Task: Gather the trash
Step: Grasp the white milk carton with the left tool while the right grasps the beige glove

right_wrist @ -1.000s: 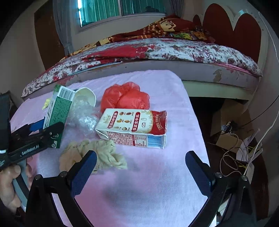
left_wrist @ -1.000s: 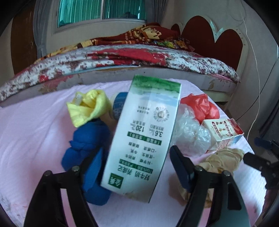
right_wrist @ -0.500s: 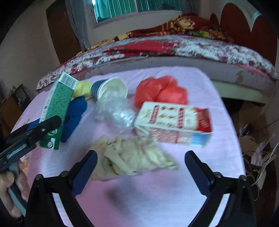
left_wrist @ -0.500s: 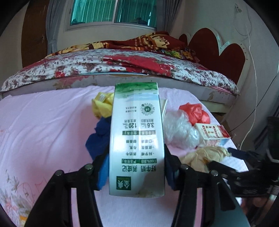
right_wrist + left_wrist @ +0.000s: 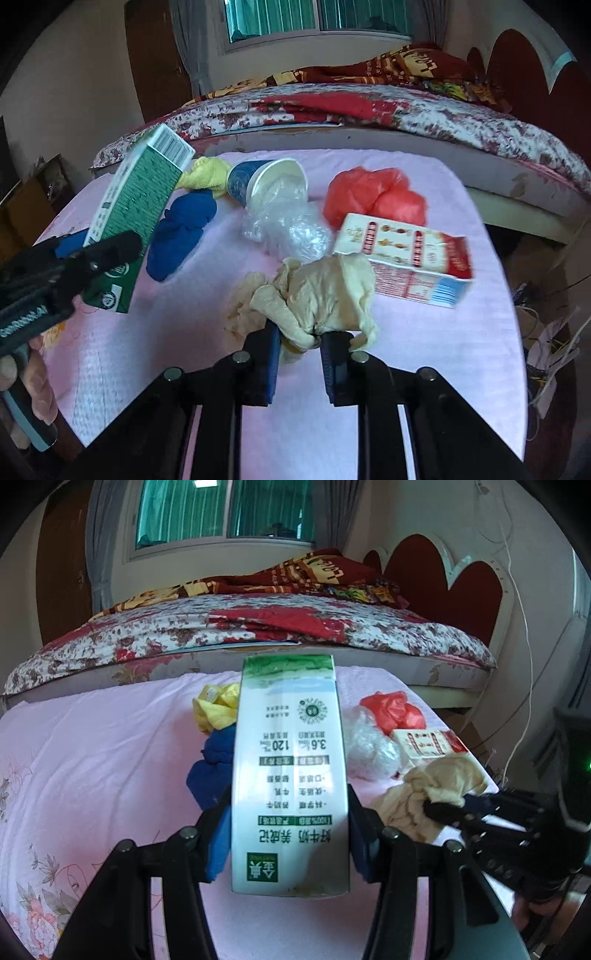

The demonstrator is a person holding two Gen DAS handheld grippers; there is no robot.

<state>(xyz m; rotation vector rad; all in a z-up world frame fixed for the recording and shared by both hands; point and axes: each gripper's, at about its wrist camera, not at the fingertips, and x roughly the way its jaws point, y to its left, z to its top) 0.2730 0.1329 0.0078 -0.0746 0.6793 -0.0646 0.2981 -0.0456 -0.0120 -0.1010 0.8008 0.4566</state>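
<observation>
Left hand-held gripper (image 5: 290, 843) clamped on a tall green-and-white milk carton (image 5: 290, 775), blue pads pressed against both of its sides, carton lifted clear of the counter (image 5: 92, 775) and tilted away from the camera (print upside down in the left wrist view). Seen from the right wrist view, same carton (image 5: 136, 218) up at the left, barcode end highest.

Right hand-held gripper (image 5: 298, 360) pinched tight on a crumpled beige paper wad (image 5: 317, 295), jaws nearly together around its lower twist; wad possibly off the pink cloth, though hard to tell from this angle.

Remaining on the pink-covered counter: a yellow crumpled cloth (image 5: 208, 175) beside a blue knotted cloth (image 5: 181, 229), a blue paper cup (image 5: 266, 181) lying on its side with clear crinkled plastic film (image 5: 288, 225) spilling from its mouth, a red plastic bag (image 5: 373, 195) behind, and a red-and-white flattened drink carton (image 5: 410, 258) lying just beside the wad.

Bed with a floral quilt (image 5: 258, 635) beyond the counter, below a window.
</observation>
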